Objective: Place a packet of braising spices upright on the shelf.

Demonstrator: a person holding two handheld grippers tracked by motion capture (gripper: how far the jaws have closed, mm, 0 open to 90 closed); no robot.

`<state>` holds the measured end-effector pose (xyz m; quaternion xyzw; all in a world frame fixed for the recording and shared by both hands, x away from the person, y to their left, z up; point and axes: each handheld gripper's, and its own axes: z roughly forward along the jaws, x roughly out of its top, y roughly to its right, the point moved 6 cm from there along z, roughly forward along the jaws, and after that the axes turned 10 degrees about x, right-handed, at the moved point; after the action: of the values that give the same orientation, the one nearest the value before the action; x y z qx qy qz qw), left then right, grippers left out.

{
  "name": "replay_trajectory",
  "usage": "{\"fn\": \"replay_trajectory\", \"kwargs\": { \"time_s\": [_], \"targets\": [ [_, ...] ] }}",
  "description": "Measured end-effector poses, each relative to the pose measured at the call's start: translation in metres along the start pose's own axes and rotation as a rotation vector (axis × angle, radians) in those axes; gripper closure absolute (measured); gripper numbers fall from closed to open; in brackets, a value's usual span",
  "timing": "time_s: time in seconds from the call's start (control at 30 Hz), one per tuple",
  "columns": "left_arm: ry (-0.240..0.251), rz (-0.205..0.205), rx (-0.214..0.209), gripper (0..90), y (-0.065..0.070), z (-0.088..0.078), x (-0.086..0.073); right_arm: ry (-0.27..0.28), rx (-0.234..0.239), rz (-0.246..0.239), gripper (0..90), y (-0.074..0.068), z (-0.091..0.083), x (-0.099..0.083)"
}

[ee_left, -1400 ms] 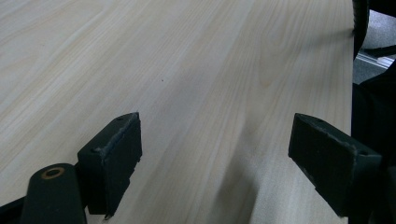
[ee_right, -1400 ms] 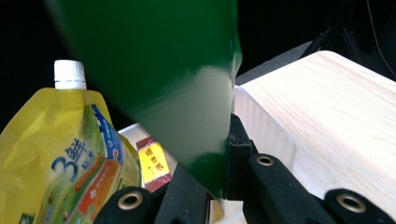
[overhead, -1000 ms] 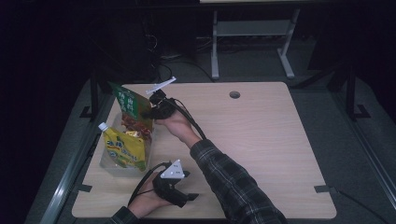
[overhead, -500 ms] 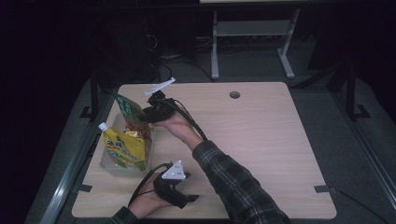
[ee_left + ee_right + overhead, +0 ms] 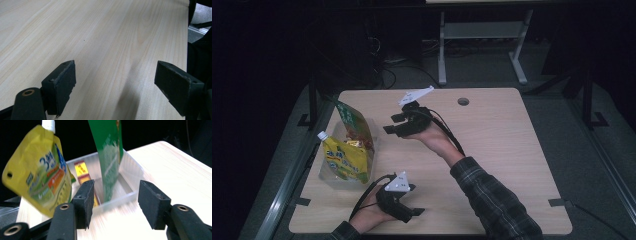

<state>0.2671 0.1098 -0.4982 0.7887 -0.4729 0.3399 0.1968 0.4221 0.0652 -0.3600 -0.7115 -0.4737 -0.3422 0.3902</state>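
Note:
A green pouch [image 5: 352, 120] [image 5: 108, 157] stands tilted in a clear plastic bin [image 5: 373, 150] [image 5: 130, 167] at the table's left. Beside it in the bin leans a yellow spouted pouch [image 5: 344, 160] [image 5: 40, 175], with a red and yellow packet [image 5: 83, 175] lower down. My right gripper [image 5: 391, 124] [image 5: 116, 184] hovers just right of the bin. Its jaws have just been opening, and they stand open with nothing between them. My left gripper [image 5: 414, 201] [image 5: 115, 65] rests low over the table [image 5: 100, 30] near the front edge, open and holding nothing.
The wooden table [image 5: 502, 150] has a round cable hole [image 5: 463, 101] near its far edge. A metal frame [image 5: 482, 35] stands on the floor behind the table. A sleeved right forearm [image 5: 484, 195] crosses the table's middle.
The right gripper let go of the green pouch and drew back to the right, away from the bin. The pouch stayed standing in the bin. The left gripper has not moved.

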Motion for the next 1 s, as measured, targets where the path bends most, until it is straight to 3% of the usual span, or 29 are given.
{"fn": "replay_trajectory", "kwargs": {
  "time_s": [0.43,0.63,1.0],
  "targets": [
    [-0.008,0.005,-0.015,16.8,-0.001,-0.004,-0.002,-0.027,-0.085,0.019,39.6,0.009,-0.051,-0.055],
    [0.000,0.005,-0.010,17.0,-0.005,-0.005,-0.001,-0.059,-0.133,0.039,37.0,0.010,-0.078,-0.091],
    [-0.003,-0.004,-0.009,16.9,-0.007,-0.007,-0.002,-0.065,-0.184,0.098,32.7,0.003,-0.117,-0.144]
  ]
}}
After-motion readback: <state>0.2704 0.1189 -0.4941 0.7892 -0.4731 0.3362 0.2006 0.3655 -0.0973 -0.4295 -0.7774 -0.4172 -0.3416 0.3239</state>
